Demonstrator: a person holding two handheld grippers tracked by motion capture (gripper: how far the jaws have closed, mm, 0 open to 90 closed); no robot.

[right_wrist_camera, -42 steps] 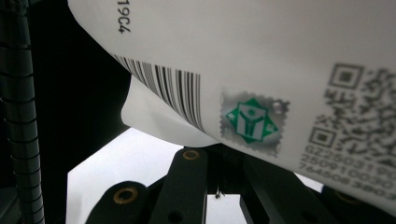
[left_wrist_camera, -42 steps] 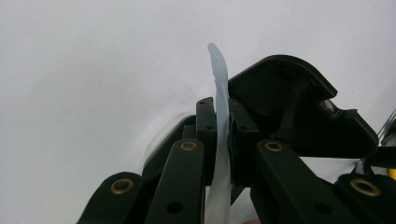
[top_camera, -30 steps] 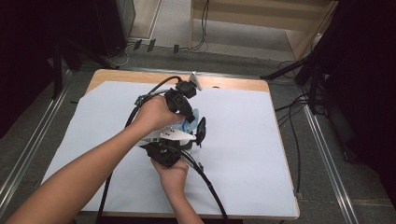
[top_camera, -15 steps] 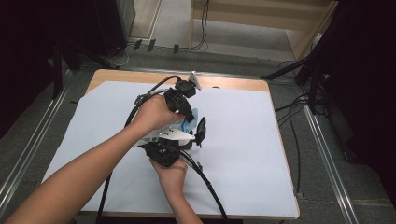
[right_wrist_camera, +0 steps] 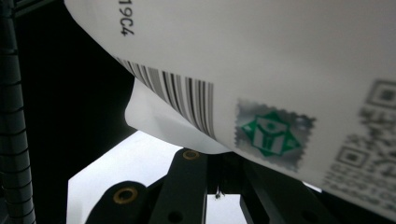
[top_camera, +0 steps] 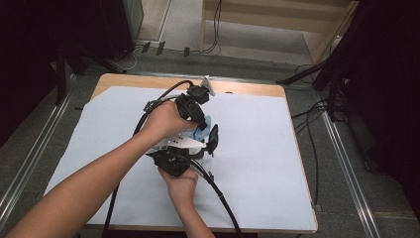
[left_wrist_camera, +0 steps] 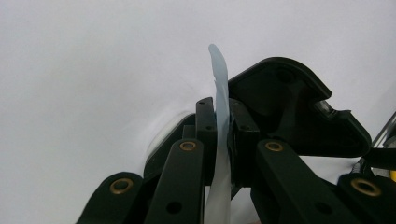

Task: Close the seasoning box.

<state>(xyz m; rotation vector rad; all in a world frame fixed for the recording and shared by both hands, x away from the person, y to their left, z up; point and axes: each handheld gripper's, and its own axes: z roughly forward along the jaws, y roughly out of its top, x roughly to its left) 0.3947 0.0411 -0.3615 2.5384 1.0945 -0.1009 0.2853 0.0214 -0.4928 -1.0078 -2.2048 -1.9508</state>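
Right claw: nearest the person, at mid-surface; in its own view the jaws meet under a white printed label bearing a barcode and a green stamp mark, though whether they pinch its edge cannot be told.
Left claw: jaws closed on a thin pale-blue film strip, standing on edge between them.
Where it lies: the blue strip sits between both claws, just above the white sheet covering the surface.
Handling: likely light, limp and easily creased or torn; best taken by a free edge, pulled gently and evenly.
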